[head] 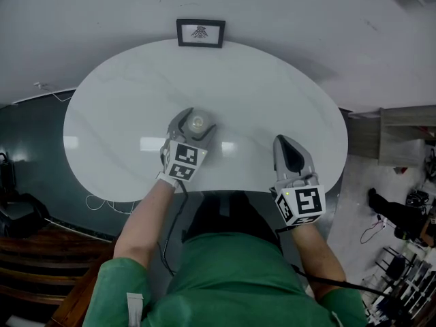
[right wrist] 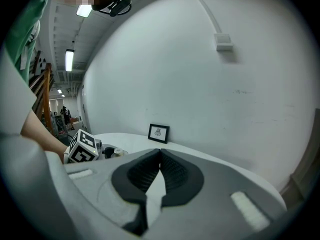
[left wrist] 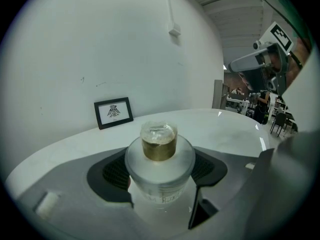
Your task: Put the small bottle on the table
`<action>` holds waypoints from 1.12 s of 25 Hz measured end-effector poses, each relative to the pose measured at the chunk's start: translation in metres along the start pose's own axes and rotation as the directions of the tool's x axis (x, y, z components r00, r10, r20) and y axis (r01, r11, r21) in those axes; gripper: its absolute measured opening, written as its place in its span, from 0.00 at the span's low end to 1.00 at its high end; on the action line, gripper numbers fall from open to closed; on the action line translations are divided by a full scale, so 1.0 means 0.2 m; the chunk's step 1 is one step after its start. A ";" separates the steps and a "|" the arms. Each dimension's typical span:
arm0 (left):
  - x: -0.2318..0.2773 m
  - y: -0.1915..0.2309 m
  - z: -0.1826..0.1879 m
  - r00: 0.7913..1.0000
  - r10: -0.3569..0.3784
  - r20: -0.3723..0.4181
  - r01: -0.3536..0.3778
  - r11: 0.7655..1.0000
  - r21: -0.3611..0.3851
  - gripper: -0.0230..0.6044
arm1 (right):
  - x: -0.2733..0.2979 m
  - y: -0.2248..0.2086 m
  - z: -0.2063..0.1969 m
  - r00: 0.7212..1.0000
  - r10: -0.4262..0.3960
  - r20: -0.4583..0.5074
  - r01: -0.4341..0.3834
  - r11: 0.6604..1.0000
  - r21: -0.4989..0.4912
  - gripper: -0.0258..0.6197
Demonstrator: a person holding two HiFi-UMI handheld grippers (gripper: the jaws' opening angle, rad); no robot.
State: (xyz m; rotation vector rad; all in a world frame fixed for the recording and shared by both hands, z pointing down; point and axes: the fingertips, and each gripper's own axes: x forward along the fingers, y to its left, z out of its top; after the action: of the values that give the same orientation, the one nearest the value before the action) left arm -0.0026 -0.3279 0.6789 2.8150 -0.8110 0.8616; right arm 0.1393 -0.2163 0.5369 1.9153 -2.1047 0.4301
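Two claws are yours: nearest you, the right claw (right wrist: 159, 156) is clenched on nothing over the tabletop's (head: 259, 94) near edge; further in, the left claw (head: 196, 120) grasps the small bottle (left wrist: 160, 164) by its frosted round body above mid-tabletop, base contact unclear. Judge it light, rigid, slick glass that could slip or crack, so hold the body, not the gold collar or clear cap; its faint print is unreadable, and the framed picture (head: 200, 33) beyond shows only a dark emblem.
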 end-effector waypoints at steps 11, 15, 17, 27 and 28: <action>0.05 0.00 -0.04 1.000 -0.006 -0.021 0.006 1.000 -0.001 0.59 | 0.00 0.00 -0.02 1.000 -0.001 -0.012 0.001 1.000 0.002 0.04; 0.06 0.00 -0.07 0.999 -0.006 -0.038 0.006 1.000 0.002 0.59 | 0.01 0.00 -0.03 1.000 0.005 -0.018 -0.005 1.000 0.003 0.04; 0.06 0.00 -0.09 0.999 -0.001 -0.040 0.001 1.000 -0.007 0.59 | 0.01 0.01 -0.03 1.000 0.007 -0.018 -0.007 1.000 0.003 0.04; 0.07 -0.01 -0.11 0.997 -0.004 -0.071 0.001 0.999 -0.039 0.60 | 0.02 0.04 -0.05 0.999 0.030 -0.024 -0.030 1.000 0.003 0.04; 0.07 -0.01 -0.11 0.997 -0.004 -0.073 0.000 0.999 -0.047 0.60 | 0.02 0.04 -0.04 0.999 0.032 -0.021 -0.032 0.999 0.002 0.04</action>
State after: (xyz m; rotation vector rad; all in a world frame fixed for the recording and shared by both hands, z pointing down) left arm -0.0032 -0.3280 0.7047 2.7258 -0.8070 0.9267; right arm 0.1304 -0.2157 0.5456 1.8718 -2.1251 0.4570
